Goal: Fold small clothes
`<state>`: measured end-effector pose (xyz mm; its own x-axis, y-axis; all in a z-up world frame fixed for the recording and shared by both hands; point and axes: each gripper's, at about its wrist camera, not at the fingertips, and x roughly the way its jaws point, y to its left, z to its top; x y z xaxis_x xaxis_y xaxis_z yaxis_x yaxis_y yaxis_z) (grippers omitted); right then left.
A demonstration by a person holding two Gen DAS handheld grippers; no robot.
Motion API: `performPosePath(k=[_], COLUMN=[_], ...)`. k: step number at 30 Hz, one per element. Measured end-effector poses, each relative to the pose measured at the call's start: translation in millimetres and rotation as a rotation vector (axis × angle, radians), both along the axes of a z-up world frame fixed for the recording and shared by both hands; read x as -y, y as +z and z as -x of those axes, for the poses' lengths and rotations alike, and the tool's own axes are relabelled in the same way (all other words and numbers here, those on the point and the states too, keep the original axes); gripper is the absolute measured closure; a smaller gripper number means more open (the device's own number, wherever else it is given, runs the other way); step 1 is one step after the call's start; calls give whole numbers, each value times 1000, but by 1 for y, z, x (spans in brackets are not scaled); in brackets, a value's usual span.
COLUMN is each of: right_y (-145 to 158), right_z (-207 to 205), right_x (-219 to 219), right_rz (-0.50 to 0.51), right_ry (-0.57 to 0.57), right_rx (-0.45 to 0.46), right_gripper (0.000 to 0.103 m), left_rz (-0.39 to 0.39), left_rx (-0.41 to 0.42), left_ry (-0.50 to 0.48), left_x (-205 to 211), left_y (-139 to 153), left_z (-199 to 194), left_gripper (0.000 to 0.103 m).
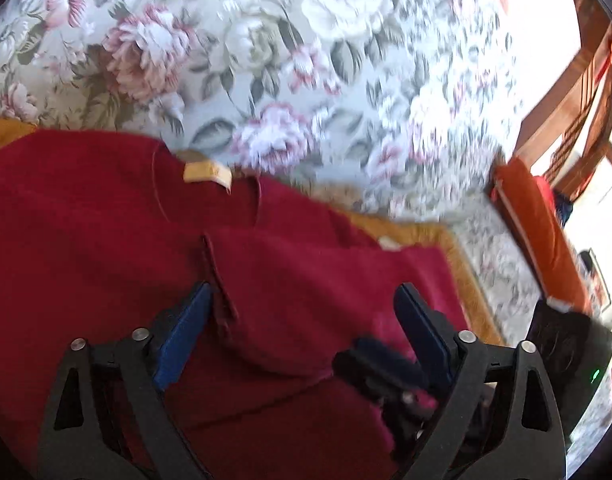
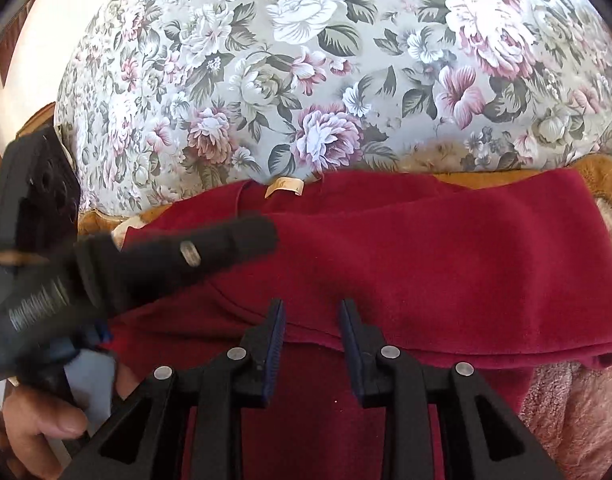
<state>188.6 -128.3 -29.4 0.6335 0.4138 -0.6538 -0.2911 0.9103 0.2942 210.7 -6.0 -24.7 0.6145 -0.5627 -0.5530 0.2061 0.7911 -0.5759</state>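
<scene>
Left hand-held gripper [image 1: 302, 300] spread wide over red garment [image 1: 106, 240]; right hand-held gripper [image 2: 312, 312] slightly parted, pinching nothing; hand [image 2: 46, 428] in right view only.

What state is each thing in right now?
Red garment: partly folded, flap laid over, neck label showing.
Left hand-held gripper: open wide above the garment, holding nothing.
Right hand-held gripper: partly open at the folded edge, nothing pinched.

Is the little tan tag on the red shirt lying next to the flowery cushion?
Yes, the tan tag sits at the red shirt's edge, right below the flowery cushion.
</scene>
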Motion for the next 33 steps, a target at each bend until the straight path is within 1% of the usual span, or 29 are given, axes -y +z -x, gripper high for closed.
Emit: performPosePath(k=[1, 2, 3, 6, 8, 9, 11, 14, 18, 19, 20, 21, 22, 23, 25, 26, 28, 29, 30, 31, 33], right_y=[0, 1, 1, 1, 1, 1, 1, 1, 3, 3, 3, 3, 3, 3, 3, 3, 2, 2, 3, 4, 9], right_z=[0, 0, -1, -1, -1, 0, 0, -1, 1, 1, 1, 0, 0, 0, 0, 0, 0, 0, 1, 2, 7], right_x=[0, 0, -1, -2, -2, -2, -2, -4, -8, -8, -8, -9, -9, -10, -11, -12, -12, -12, -11, -11, -12], right_rz=[-1, -1, 0, 5, 11, 13, 13, 26, 56, 59, 61, 64, 67, 71, 79, 82, 84, 84, 83, 83, 91], right_ry=[0, -1, -1, -1, -1, 0, -1, -2, -5, -5, -6, -5, -3, -2, 3, 4, 4, 6, 6, 4, -3], right_rx=[0, -1, 0, -1, -1, 0, -1, 0, 8, 8, 8, 8, 7, 6, 8, 9, 10, 11, 14, 19, 50], right_gripper=[76, 76, 76, 76, 76, 76, 76, 76, 76, 76, 76, 75, 75, 73, 71, 70, 70, 70, 70, 70, 70], left_rz=[6, 2, -2, -7, -32, -31, -22, -46, -15, -5, -7, -33, -71, -100, -154, -198, -254, -285, -297, -318, -357], left_rx=[-7, -12, -12, -27, -81, -94, -84, -96, -156, -169, -180, -201, -214, -210, -182, -159, -98, -50, -28, 11, 66], left_ry=[-1, -2, -3, -12, 3, 14, 44, 37, 24, 31, 34, 41, 51, 58, 58, 65, 65, 66, 67, 74, 116], left_x=[0, 0, -2, 1, 1, -1, -4, -1, -1, -2, -3, -2, -1, 0, 3, 6, 11, 15, 16, 17, 12], left_y=[-1, -4, -6, -11, -16, -17, -15, -17, -17, -16, -16, -18, -20, -19, -15, -11, 1, 11, 16, 24, 37], left_z=[-3, -5, -4, -8, -15, -16, -11, -12, -29, -32, -33, -35, -34, -33, -27, -22, -12, -3, 1, 8, 15], left_gripper=[17, 23, 26, 26, 27, 27, 27, 27, 28, 33, 56, 84, 94, 97, 98, 98, 98, 98, 98, 98, 98])
